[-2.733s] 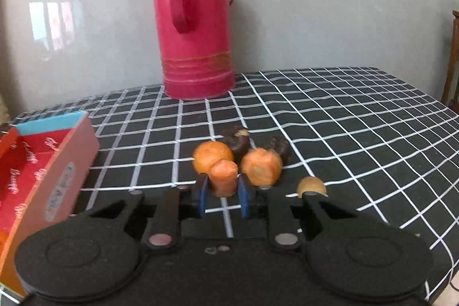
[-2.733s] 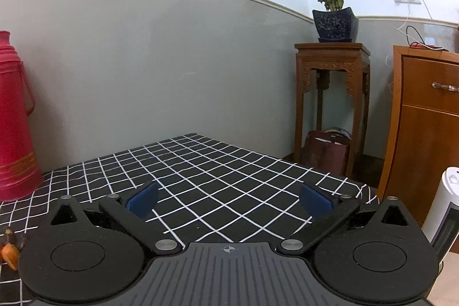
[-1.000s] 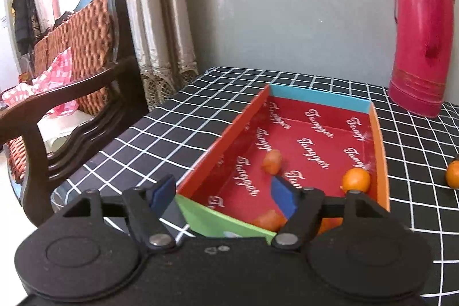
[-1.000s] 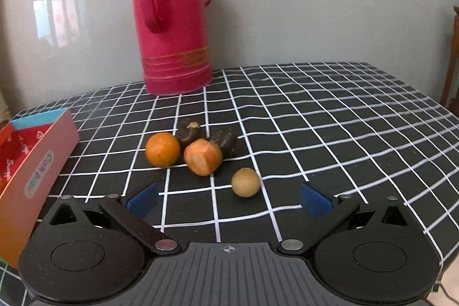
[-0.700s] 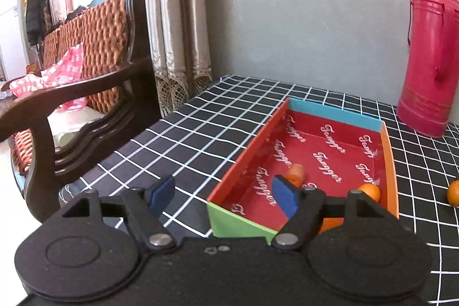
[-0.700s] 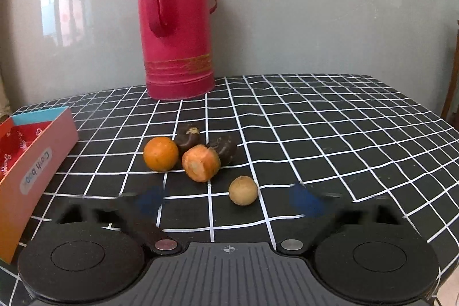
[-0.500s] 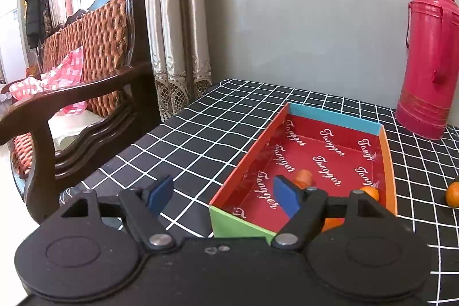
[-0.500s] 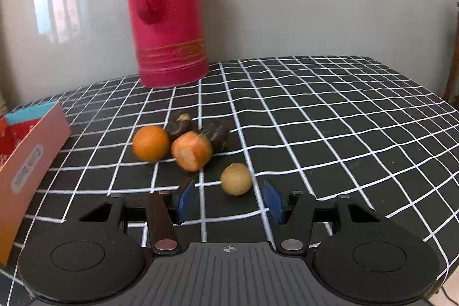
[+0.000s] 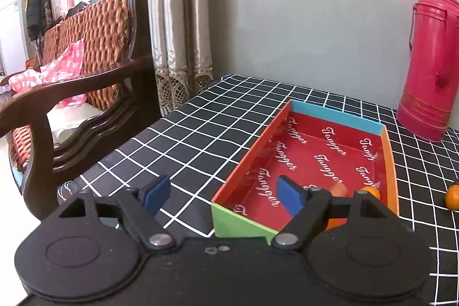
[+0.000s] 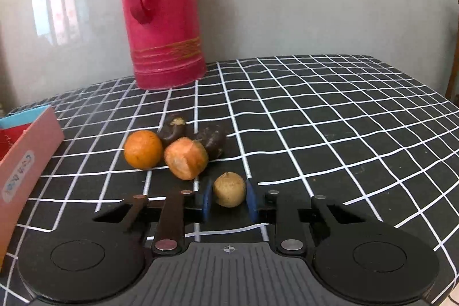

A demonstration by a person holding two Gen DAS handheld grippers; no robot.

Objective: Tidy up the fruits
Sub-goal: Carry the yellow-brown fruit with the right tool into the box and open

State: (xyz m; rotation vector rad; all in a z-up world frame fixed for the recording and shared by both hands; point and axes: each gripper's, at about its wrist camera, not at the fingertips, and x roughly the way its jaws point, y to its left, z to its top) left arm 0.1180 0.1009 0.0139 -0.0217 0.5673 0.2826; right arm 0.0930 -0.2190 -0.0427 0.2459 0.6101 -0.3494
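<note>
R gripper (image 10: 228,202) narrow, blue pads either side of tan round fruit (image 10: 229,189) on checked cloth (image 10: 315,134); contact unclear. Beyond: carrot chunk (image 10: 186,158), orange (image 10: 143,149), two dark fruits (image 10: 210,141), red thermos (image 10: 163,13). L gripper (image 9: 222,192) wide, empty, w/ red tray (image 9: 321,151) just ahead.
</note>
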